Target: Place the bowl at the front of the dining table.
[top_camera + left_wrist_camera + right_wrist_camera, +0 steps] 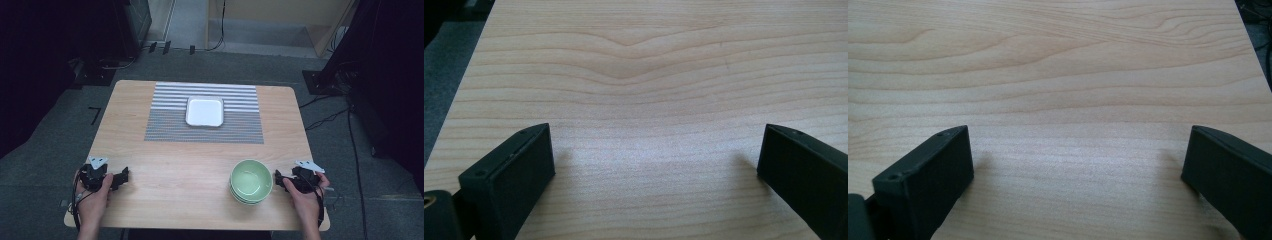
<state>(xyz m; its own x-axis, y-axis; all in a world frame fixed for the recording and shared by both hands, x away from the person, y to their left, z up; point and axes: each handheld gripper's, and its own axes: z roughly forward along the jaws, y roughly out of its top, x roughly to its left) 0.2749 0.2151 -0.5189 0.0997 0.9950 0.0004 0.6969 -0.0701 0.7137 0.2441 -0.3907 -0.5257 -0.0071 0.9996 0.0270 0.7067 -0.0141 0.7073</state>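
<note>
From the high view, the left gripper (120,177) rests at the near left of the wooden table (175,165), and the right gripper (281,181) lies at the near right, just beside a stack of green bowls (251,181). A white square plate (204,111) sits on a striped mat (165,125) at the far middle.

In the left gripper view, its jaws stand wide apart over bare wood.

In the right gripper view, its jaws are likewise spread wide, nothing between them.
</note>
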